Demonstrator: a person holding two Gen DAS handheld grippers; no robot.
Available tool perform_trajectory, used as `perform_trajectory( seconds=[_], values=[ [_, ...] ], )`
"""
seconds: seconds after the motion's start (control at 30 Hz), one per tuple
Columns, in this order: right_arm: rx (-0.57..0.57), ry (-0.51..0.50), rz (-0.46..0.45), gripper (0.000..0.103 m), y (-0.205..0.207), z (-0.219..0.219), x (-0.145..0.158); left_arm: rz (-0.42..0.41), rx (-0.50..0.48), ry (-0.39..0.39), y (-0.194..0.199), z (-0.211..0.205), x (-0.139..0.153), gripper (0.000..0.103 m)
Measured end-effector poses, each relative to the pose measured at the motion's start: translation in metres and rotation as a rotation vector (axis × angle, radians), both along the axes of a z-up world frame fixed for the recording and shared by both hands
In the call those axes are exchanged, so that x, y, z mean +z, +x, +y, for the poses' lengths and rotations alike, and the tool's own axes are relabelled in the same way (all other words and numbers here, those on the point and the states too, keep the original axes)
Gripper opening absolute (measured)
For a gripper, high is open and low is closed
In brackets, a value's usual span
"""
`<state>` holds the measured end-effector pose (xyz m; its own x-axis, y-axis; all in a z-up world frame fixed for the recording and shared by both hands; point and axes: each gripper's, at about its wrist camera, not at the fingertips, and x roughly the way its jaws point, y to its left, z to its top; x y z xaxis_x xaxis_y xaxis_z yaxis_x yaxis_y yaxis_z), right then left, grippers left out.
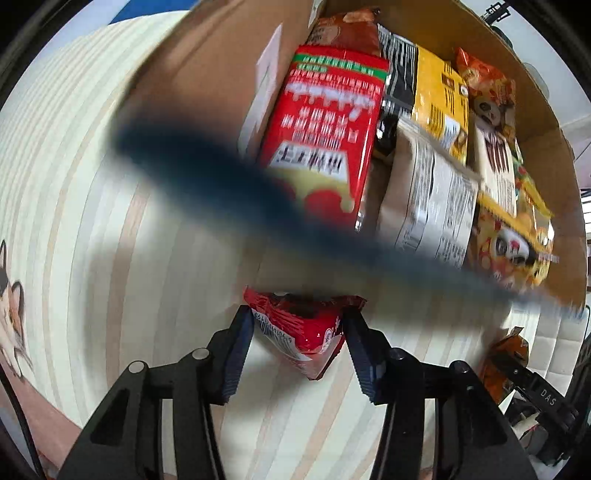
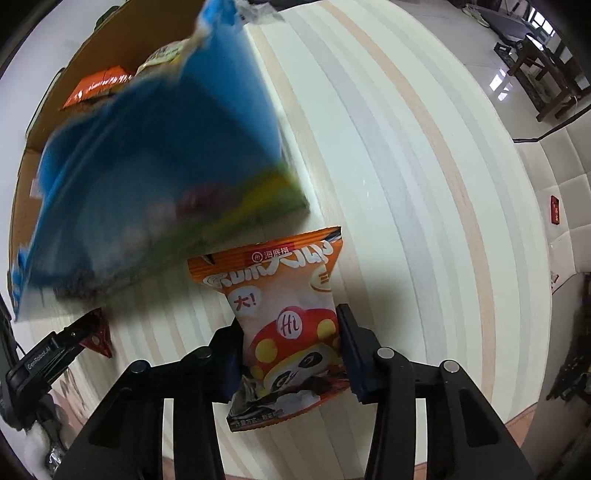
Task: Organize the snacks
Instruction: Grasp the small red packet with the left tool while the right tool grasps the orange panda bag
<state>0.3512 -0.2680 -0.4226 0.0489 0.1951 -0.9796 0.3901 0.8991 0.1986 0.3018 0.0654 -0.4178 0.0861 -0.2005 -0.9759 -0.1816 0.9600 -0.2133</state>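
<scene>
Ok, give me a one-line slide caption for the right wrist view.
Right hand-held gripper clamps an orange panda snack packet above the striped tabletop, a blurred blue bag crossing before the cardboard box.

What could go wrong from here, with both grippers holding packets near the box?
1. A blurred blue bag is moving between the grippers and the box; it may knock a held packet or miss the box.
2. The left gripper pinches the red packet only near one end, so it could slip.
3. The box looks full, so the orange packet in the right gripper may not fit.
</scene>
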Motion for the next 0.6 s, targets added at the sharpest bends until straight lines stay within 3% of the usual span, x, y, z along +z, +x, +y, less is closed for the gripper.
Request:
perform_trajectory(
  seconds=[0.4,0.6],
  values=[
    [0.114,0.026,0.137,0.047,-0.095,0.028,-0.008,0.096,-0.212,0.060,-0.139,-0.028,-0.004,0.048],
    [0.099,0.038,0.155,0.048,-0.119,0.034,-0.017,0.108,-0.219,0.089,-0.159,-0.040,-0.005,0.050]
  ],
)
